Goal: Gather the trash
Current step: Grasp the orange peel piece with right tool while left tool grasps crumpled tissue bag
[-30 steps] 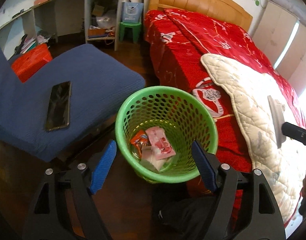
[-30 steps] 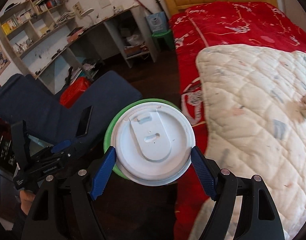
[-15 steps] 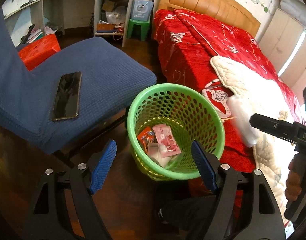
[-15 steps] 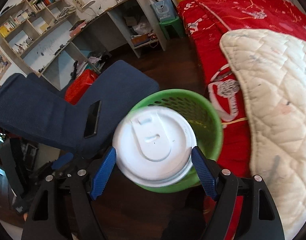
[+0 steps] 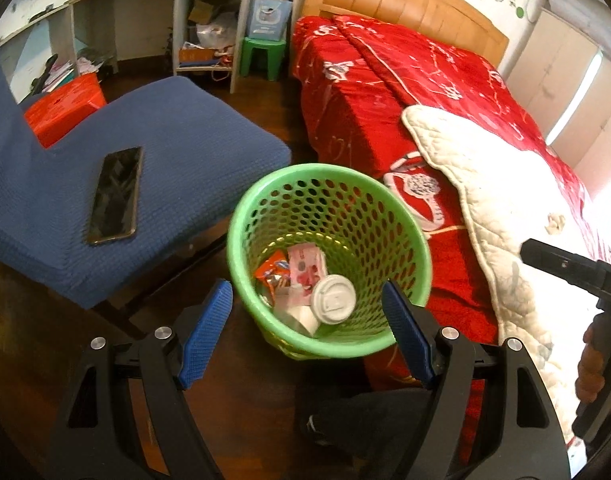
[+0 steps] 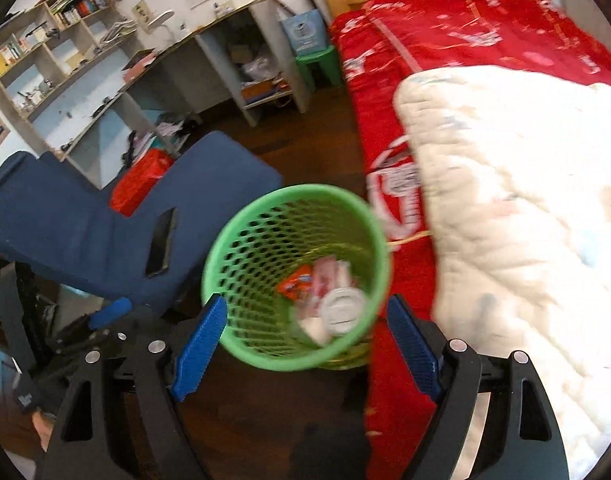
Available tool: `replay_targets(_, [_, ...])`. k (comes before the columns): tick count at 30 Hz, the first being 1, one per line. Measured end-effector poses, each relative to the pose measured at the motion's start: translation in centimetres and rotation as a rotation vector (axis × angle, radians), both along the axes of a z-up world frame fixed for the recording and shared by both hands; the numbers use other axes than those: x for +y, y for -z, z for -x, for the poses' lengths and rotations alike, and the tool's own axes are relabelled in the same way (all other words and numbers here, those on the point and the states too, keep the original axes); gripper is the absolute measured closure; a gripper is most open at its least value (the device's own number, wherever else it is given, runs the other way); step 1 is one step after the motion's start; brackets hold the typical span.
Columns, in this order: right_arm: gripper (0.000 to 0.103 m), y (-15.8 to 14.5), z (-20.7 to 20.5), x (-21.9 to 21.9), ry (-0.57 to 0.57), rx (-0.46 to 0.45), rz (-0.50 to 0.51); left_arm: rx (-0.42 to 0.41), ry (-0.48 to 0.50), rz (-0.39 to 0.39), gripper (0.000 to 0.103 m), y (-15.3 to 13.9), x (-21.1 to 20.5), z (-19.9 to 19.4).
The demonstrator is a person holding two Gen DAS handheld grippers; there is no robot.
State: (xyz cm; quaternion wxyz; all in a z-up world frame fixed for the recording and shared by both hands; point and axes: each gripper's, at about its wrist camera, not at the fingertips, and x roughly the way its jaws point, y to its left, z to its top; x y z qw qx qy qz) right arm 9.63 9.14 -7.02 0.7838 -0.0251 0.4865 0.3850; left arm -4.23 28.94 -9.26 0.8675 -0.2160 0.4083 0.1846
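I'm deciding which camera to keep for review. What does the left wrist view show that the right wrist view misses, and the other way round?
Only the left wrist view: the wooden headboard in full and the open right gripper's black body.
Only the right wrist view: the wall bookshelf with books and the open left gripper.
Both: the green perforated plastic basket holding the white lidded cup, and the black phone on the blue chair.

Both grippers point steeply downward. The left gripper [image 5: 307, 330] has its blue-padded jaws spread wide with nothing gripped. The right gripper [image 6: 307, 344] is likewise spread, its pads pressing on nothing.
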Motion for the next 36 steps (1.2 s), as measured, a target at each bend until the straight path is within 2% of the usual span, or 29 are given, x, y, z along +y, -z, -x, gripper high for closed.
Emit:
replay_targets(11, [0.025,-0.9,-3.6,-13.8,0.233,-0.070,0.071,0.005,0.095,-0.007,0.027,-0.6,-4.3,-2.9])
replay_targets(17, [0.033,-0.7,-6.2,-22.0,0.394,-0.078,0.109,0.013,0.144,-0.010,0.027,-0.9,-6.5,-4.5])
replay_targets(24, [0.041,-0.3,-9.5,-29.3,0.541,-0.090,0.140,0.019,0.190,-0.013,0.027,-1.3,-8.5,-6.6])
replay_targets(30, [0.046,0.9,-12.2,-33.2,0.605,-0.093,0.178,0.013,0.239,-0.030,0.027,-1.9,-10.6,-8.5])
replay_targets(36, [0.049,2.9,-14.8,-35.1,0.623,-0.072,0.194,0.002,0.301,-0.031,0.027,-2.3,-13.1,-11.7])
